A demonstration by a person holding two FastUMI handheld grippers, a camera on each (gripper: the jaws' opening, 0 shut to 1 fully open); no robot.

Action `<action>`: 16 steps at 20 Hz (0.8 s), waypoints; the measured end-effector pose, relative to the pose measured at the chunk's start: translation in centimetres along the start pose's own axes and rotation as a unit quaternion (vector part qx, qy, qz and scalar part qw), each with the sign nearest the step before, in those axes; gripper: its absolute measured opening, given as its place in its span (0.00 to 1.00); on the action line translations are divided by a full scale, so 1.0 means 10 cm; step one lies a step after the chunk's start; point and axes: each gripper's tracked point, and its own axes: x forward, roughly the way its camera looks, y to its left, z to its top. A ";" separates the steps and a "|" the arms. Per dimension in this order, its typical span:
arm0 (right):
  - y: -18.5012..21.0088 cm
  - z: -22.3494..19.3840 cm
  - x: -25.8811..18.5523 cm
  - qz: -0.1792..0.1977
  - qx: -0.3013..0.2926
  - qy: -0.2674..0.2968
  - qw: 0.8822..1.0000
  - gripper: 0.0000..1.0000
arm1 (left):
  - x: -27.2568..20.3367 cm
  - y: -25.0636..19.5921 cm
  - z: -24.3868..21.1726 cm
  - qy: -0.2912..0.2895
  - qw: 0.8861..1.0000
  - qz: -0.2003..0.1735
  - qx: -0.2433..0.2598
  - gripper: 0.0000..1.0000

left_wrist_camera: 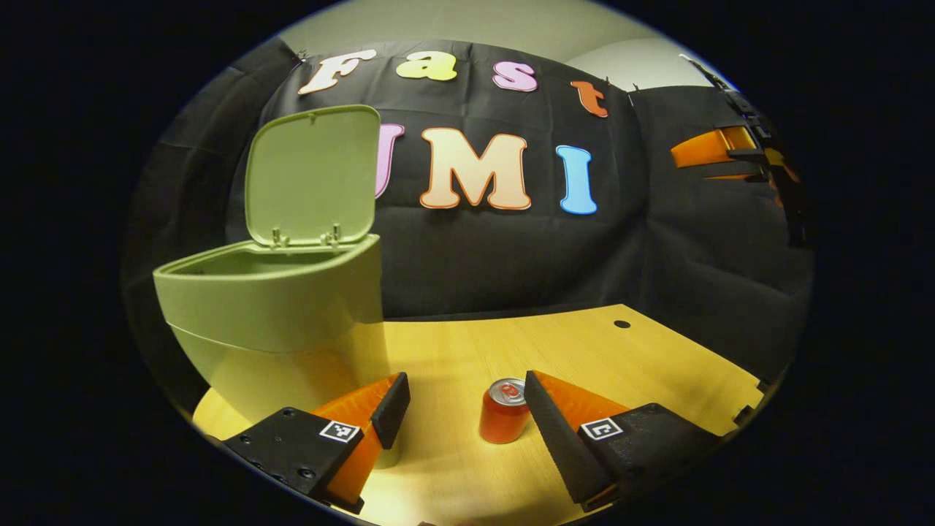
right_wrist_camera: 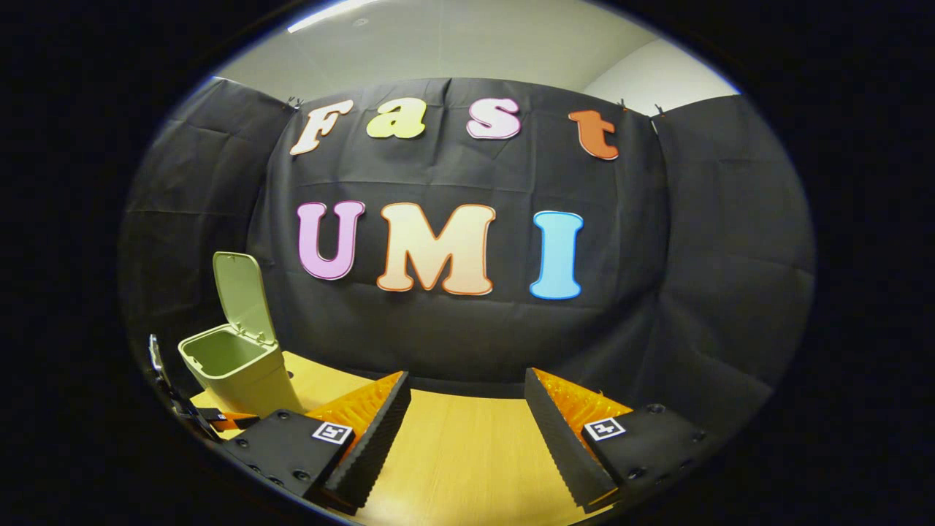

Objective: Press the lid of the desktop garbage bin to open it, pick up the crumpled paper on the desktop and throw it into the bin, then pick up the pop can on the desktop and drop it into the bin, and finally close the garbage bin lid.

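Bin lid up, can waiting on the desk.

In the left gripper view the left gripper (left_wrist_camera: 467, 420) hangs with fingers spread, empty; the pop can (left_wrist_camera: 504, 411) stands upright between them, nearer the finger at 3 o'clock, on the wooden desk (left_wrist_camera: 584, 351). The green bin (left_wrist_camera: 281, 321) sits at 9 o'clock, lid (left_wrist_camera: 313, 175) raised. In the right gripper view the right gripper (right_wrist_camera: 467, 431) is open too, holding nothing.
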 end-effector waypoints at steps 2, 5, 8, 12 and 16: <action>-0.09 -0.10 -0.02 -0.011 0.006 0.007 1.000 0.99 | 0.12 -0.11 -0.18 0.015 1.000 -0.013 0.009 0.94; -0.21 -0.26 -0.02 -0.025 0.012 0.019 0.999 0.99 | 0.28 -0.29 -0.42 0.029 0.999 -0.034 0.021 0.94; -0.29 -0.42 -0.01 -0.036 0.013 0.028 0.999 0.99 | 0.45 -0.35 -0.65 0.047 0.998 -0.034 0.022 0.94; -0.32 -0.58 -0.02 -0.037 0.009 0.045 0.998 0.99 | 0.65 -0.33 -0.87 0.065 0.998 -0.012 0.012 0.95; -0.34 -0.71 0.00 -0.036 0.004 0.063 0.997 0.99 | 0.92 -0.31 -0.98 0.074 0.997 -0.008 0.014 0.95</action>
